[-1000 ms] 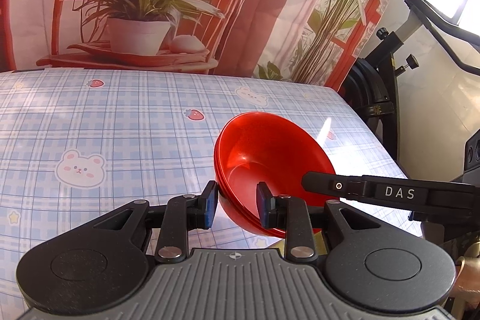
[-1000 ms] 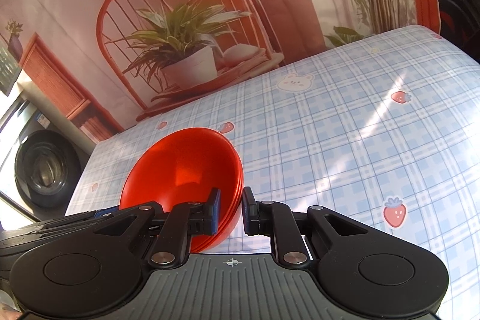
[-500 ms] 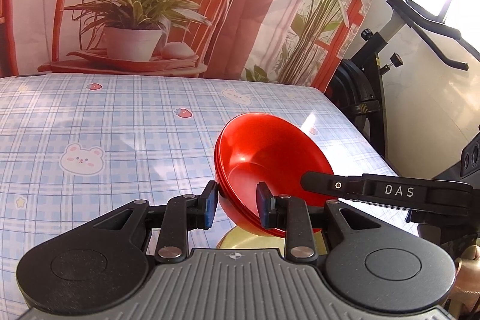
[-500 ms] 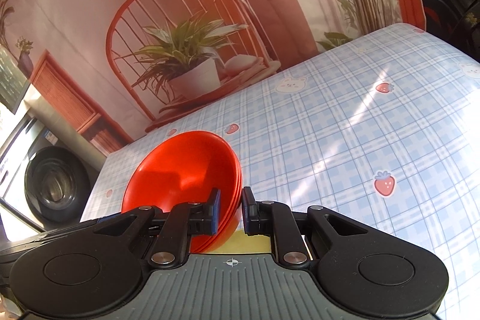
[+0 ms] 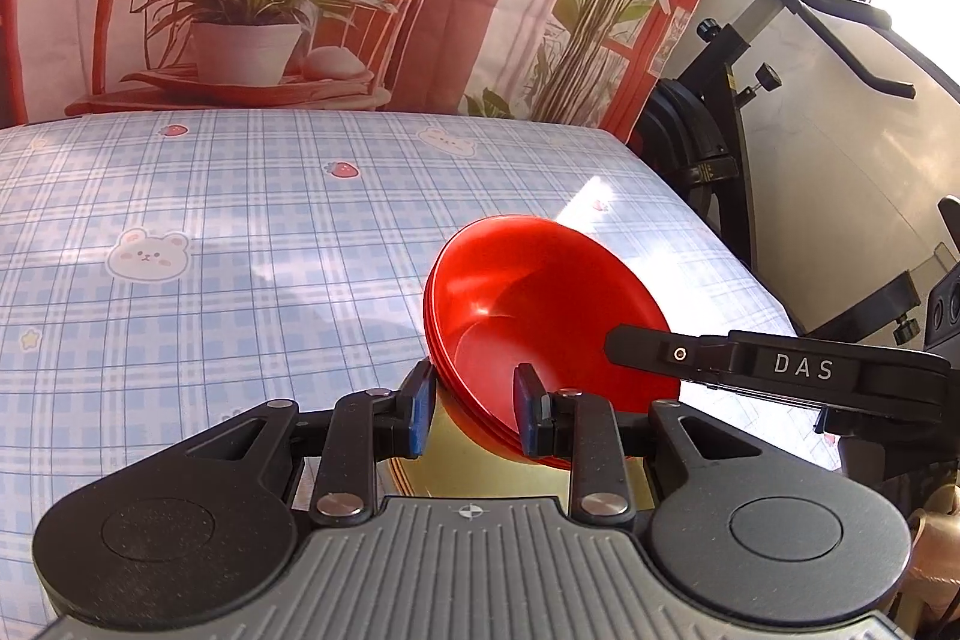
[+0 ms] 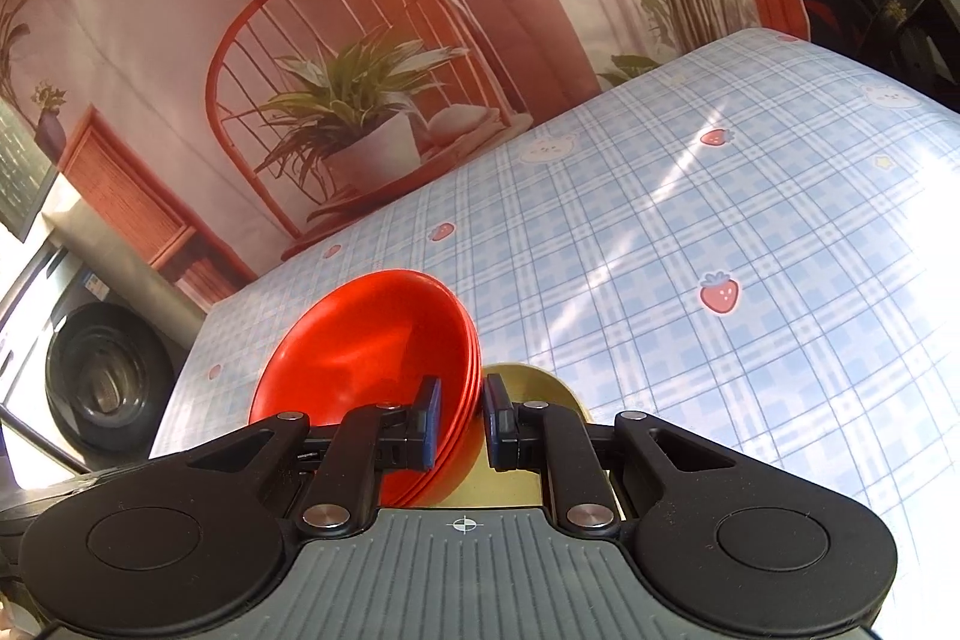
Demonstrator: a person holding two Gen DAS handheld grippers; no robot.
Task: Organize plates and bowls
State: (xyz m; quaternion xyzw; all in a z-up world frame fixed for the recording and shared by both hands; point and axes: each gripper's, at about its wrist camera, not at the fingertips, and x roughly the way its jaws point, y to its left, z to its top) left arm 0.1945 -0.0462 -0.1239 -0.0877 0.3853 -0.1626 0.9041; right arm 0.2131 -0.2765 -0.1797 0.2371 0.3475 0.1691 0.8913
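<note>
Both grippers are on the same load here: a nested stack of red bowls, tipped up on edge with the open side showing. In the left wrist view the stack sits at lower centre, just right of the middle, and the left gripper has its two blue-padded fingers pinched on the stack's near rim, one pad outside, one inside the bowl. In the right wrist view the red bowls sit at lower centre-left, and the right gripper is clamped narrowly on the rim at the stack's right edge, one pad inside and one outside. Below the bowls, a yellow plate peeks out at the bottom centre of both views; whether the bowls touch it is hard to say. The blue checked tablecloth with bears and strawberries fills the middle of each frame. The right gripper's arm, marked DAS, crosses the lower right of the left view.
</note>
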